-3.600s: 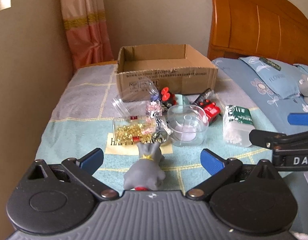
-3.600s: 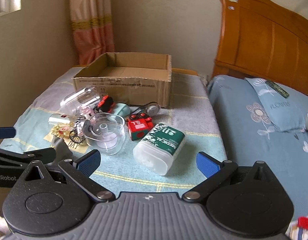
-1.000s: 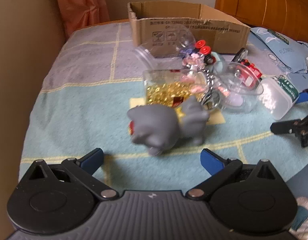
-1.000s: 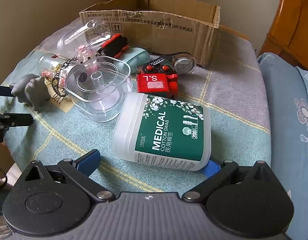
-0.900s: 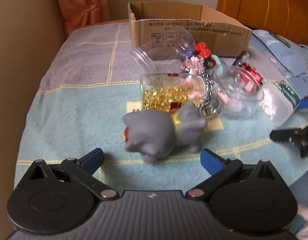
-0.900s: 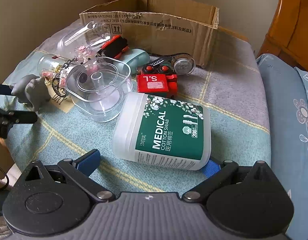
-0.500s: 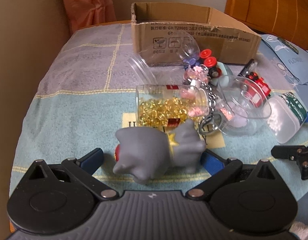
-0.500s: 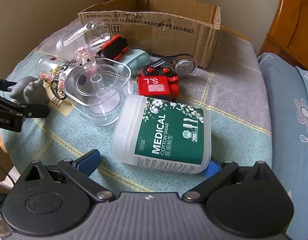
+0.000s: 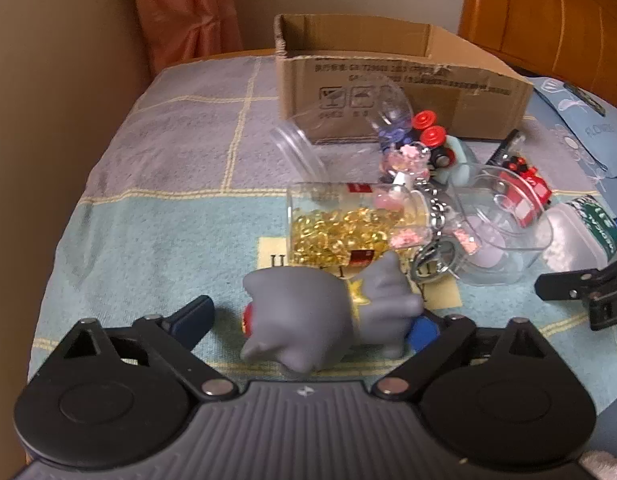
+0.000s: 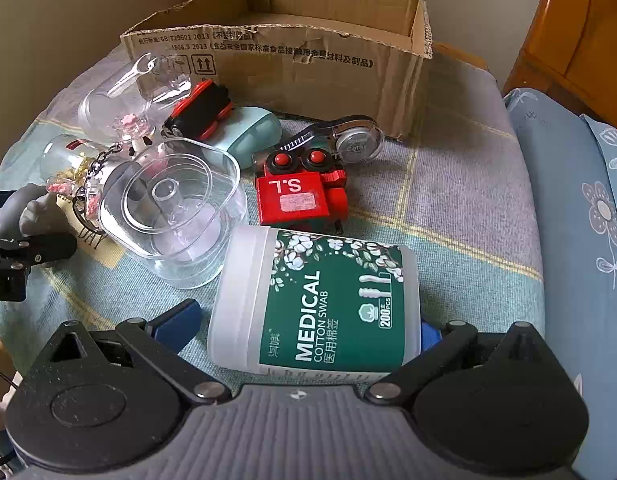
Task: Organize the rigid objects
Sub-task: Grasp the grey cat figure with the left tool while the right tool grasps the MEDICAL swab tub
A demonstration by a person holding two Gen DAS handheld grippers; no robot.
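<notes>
A grey toy animal (image 9: pixel 308 312) lies on its side on the blanket, between the fingers of my left gripper (image 9: pixel 308 322). The jaws are closing. The right pad touches the toy's leg and the left pad (image 9: pixel 196 316) is still apart from it. A white and green cotton swab jar (image 10: pixel 316 300) lies on its side between the wide-open fingers of my right gripper (image 10: pixel 304 328), its right side against the right pad. The open cardboard box (image 9: pixel 388 80) stands at the back of the table.
A clear jar of yellow beads (image 9: pixel 340 228), a keychain (image 9: pixel 432 268), a clear plastic container (image 10: pixel 172 208), a red toy (image 10: pixel 300 196), a tape dispenser (image 10: pixel 348 140) and a mint case (image 10: pixel 252 132) crowd the middle. The wall is on the left; a bed (image 10: pixel 580 220) is on the right.
My left gripper has come forward so the grey toy now lies between its fingers, and its left pad has moved inward. The right gripper has closed in a little on the swab jar.
</notes>
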